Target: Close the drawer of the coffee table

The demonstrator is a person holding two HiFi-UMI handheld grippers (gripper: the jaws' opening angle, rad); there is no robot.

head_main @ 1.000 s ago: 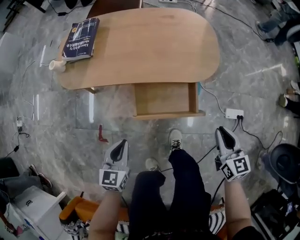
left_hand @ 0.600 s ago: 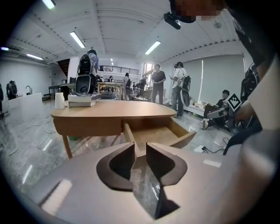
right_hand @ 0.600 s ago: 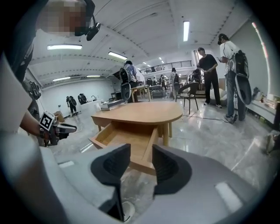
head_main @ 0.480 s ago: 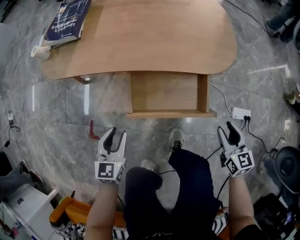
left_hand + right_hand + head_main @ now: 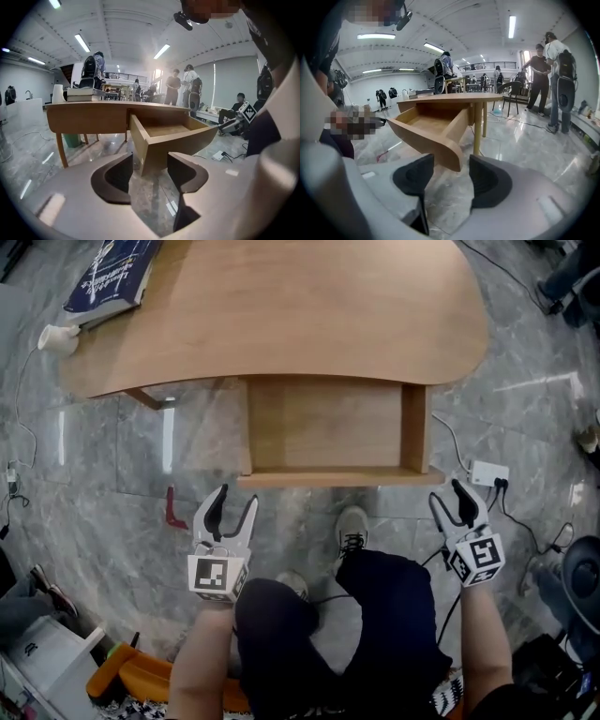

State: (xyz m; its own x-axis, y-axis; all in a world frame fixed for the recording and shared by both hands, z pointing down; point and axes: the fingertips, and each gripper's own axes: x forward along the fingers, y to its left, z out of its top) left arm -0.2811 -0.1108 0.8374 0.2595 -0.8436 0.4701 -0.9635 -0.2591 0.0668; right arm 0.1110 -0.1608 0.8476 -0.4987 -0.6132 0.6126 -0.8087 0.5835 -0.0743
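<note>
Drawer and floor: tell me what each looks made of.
Drawer: seemingly light wood or veneer, matte, with faint grain and a warm tan tone.
Floor: likely polished grey marble or marble-look tile, with pale veins, seams and glossy reflections.

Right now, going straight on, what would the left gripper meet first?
Probably the front corner of the open light wooden drawer, though depth is unclear. The left gripper has just been opening its jaws, with nothing between them.

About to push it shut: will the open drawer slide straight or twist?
The drawer looks like stiff wood, so it probably won't flex. It is wide and pulled far out, so an off-centre push may skew it; pressing both ends of its front panel looks safer. It looks empty, so likely light.
</note>
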